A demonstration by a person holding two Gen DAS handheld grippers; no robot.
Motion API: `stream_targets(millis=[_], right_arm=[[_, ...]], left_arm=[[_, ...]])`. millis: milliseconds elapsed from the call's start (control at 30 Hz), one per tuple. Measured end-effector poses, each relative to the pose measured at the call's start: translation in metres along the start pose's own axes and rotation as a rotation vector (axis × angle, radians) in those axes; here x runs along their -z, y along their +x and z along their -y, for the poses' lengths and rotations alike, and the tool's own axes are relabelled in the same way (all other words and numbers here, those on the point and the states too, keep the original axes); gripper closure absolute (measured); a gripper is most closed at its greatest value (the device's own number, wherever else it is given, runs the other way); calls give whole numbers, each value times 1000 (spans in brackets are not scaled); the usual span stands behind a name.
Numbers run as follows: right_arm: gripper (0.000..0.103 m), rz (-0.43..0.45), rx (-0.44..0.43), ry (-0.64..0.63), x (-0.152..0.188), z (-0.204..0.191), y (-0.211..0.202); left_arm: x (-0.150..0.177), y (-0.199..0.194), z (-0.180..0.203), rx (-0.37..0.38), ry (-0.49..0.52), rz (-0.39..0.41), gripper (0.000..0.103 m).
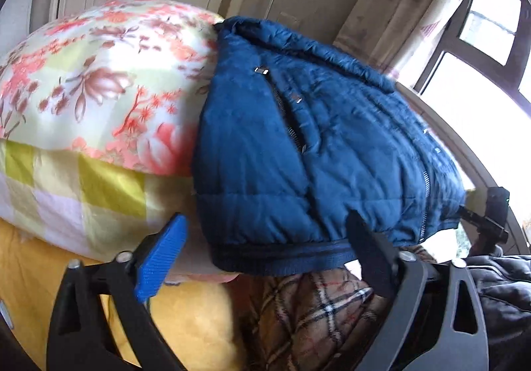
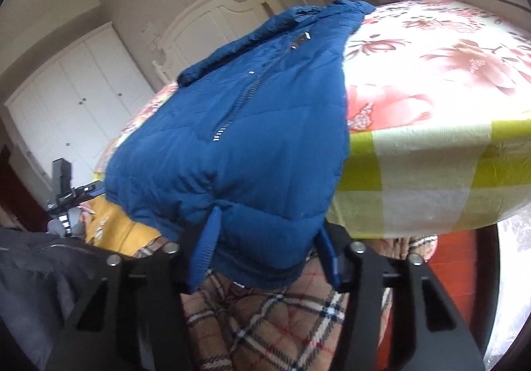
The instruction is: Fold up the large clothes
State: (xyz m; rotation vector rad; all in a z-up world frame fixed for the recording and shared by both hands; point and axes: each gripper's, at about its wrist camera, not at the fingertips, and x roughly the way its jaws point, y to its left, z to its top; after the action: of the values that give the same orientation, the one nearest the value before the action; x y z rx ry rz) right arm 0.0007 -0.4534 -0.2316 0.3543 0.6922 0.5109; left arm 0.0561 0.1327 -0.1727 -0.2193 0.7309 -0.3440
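Observation:
A blue quilted jacket [image 1: 318, 151] with a front zipper lies folded on the bed, its hem hanging over the near edge. It also shows in the right wrist view [image 2: 239, 145]. My left gripper [image 1: 265, 238] is open, its fingers wide apart at the hem; the right finger touches the fabric. My right gripper [image 2: 268, 234] has its blue fingers [image 2: 207, 244] pressed into the jacket's hem on both sides, with fabric bulging between them. Whether it clamps the jacket I cannot tell. The other gripper shows at the right edge of the left wrist view [image 1: 491, 215].
The bed [image 1: 83, 78] has a floral cover with yellow checked sides [image 2: 431, 171]. A plaid cloth [image 2: 282, 321] and a yellow cloth [image 1: 199, 321] lie below the hem. A dark jacket [image 1: 504, 288] is at the side. White headboard, wardrobe [image 2: 66, 105] and window [image 1: 481, 55] stand behind.

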Motion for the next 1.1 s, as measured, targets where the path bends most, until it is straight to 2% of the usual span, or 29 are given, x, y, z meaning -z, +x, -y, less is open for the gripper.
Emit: stream_targets(millis=[133, 233, 333, 367, 400, 500, 533, 567, 633, 667, 733, 767, 833, 867, 900, 933, 1000, 1100], right_arm=[[52, -5, 2, -2, -1, -1, -2], [51, -4, 7, 4, -3, -1, 2], [48, -3, 8, 14, -4, 2, 5], [47, -3, 4, 17, -4, 3, 7], [46, -3, -2, 23, -4, 5, 8], [41, -9, -36, 37, -4, 9, 13], [40, -20, -50, 36, -3, 9, 15], [42, -34, -62, 34, -3, 8, 17], [65, -40, -132, 9, -2, 1, 14], [66, -33, -147, 6, -3, -1, 13], [65, -27, -145, 13, -3, 0, 12], [63, -26, -133, 15, -3, 1, 13], [55, -20, -126, 30, -2, 2, 17], [55, -14, -128, 37, -2, 2, 17], [58, -4, -118, 37, -2, 2, 17], [66, 4, -106, 27, -2, 1, 16], [78, 25, -104, -4, 0, -5, 12], [84, 67, -54, -77, 2, -22, -4]], left_arm=[[-8, 6, -4, -31, -6, -20, 20], [-8, 18, -11, 16, -38, -71, 20], [-4, 26, -22, 107, -109, -98, 20], [-4, 28, -23, 148, -135, -99, 23], [-5, 28, -22, 158, -137, -96, 32], [-4, 19, -10, 165, -83, -74, 53], [-4, 17, -9, 160, -70, -75, 55], [-3, 15, -10, 155, -62, -72, 55], [-2, 14, -15, 171, -84, -68, 55], [-2, 17, -17, 178, -99, -68, 55], [-2, 22, -21, 173, -130, -72, 45], [-2, 27, -24, 160, -164, -72, 31], [-3, 31, -30, 178, -207, -78, 30], [-3, 31, -31, 189, -222, -71, 31], [-4, 28, -30, 184, -221, -52, 37], [-3, 25, -29, 189, -220, -39, 44], [0, 17, -23, 181, -212, -15, 66], [4, -2, -12, 135, -188, 41, 86]])
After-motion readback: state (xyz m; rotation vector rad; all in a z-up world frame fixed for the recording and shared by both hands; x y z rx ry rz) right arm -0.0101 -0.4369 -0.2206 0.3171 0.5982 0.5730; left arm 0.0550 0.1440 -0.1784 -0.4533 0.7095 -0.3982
